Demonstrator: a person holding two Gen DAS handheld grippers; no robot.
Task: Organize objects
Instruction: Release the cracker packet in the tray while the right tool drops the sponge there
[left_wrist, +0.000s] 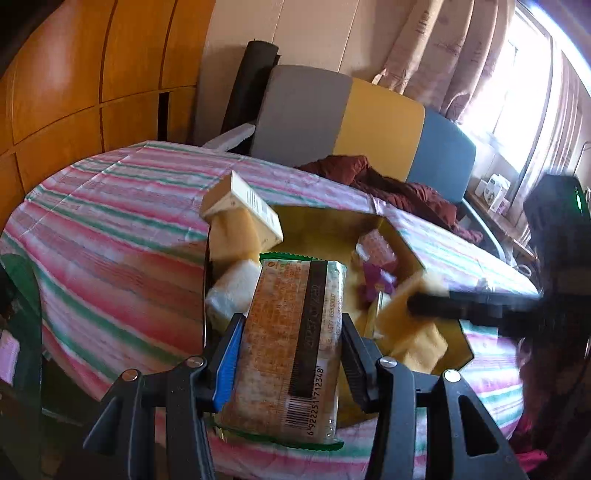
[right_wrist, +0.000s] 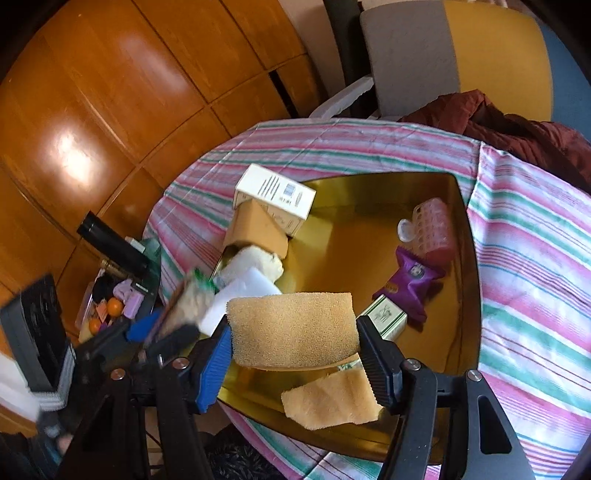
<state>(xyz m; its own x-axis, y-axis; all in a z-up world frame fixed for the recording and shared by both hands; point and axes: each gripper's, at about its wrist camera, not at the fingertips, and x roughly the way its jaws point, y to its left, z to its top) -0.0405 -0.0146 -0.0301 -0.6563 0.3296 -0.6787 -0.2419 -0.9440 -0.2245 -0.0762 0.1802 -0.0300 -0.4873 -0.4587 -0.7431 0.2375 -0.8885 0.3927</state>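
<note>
My left gripper (left_wrist: 291, 354) is shut on an orange cracker packet (left_wrist: 295, 332) with green ends and a barcode, held over the near left edge of a gold tray (left_wrist: 332, 229). In the right wrist view my right gripper (right_wrist: 295, 350) is shut on a tan sponge (right_wrist: 291, 328) above the same tray (right_wrist: 332, 206). In the tray lie a pink hair roller (right_wrist: 436, 229), a purple packet (right_wrist: 410, 280), a small green-and-white box (right_wrist: 384, 317) and another tan sponge (right_wrist: 332, 398). A white box (right_wrist: 273, 199), a tan block (right_wrist: 258, 229) and white sponges (right_wrist: 251, 295) pile at its left rim.
The tray sits on a round table with a pink-and-green striped cloth (right_wrist: 535, 258). A chair (left_wrist: 303, 110) with grey, yellow and blue panels and a dark red jacket (left_wrist: 406, 188) stand behind. A lower shelf with small items (right_wrist: 110, 306) and wooden cabinets (right_wrist: 92, 110) are on the left.
</note>
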